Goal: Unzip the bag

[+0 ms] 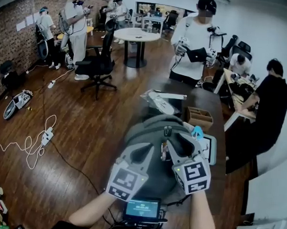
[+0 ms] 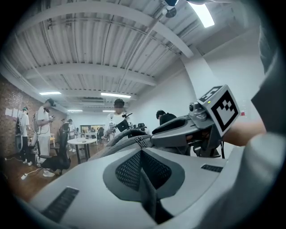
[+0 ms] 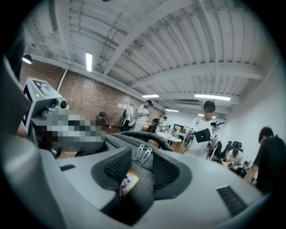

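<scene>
Head view: over the grey bag (image 1: pixel 150 129), the left hand-held gripper (image 1: pixel 150 151) is pinched closed. At its 3 o'clock, the right hand-held gripper (image 1: pixel 173 147) stands moderately parted, with the zipper pulls (image 3: pixel 143 153) at its 12 o'clock.

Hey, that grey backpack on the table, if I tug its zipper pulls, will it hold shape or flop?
Probably floppy: the backpack is soft fabric, folding between the jaws of the right gripper. Lying on the smooth table, it may slide when tugged unless held.
</scene>
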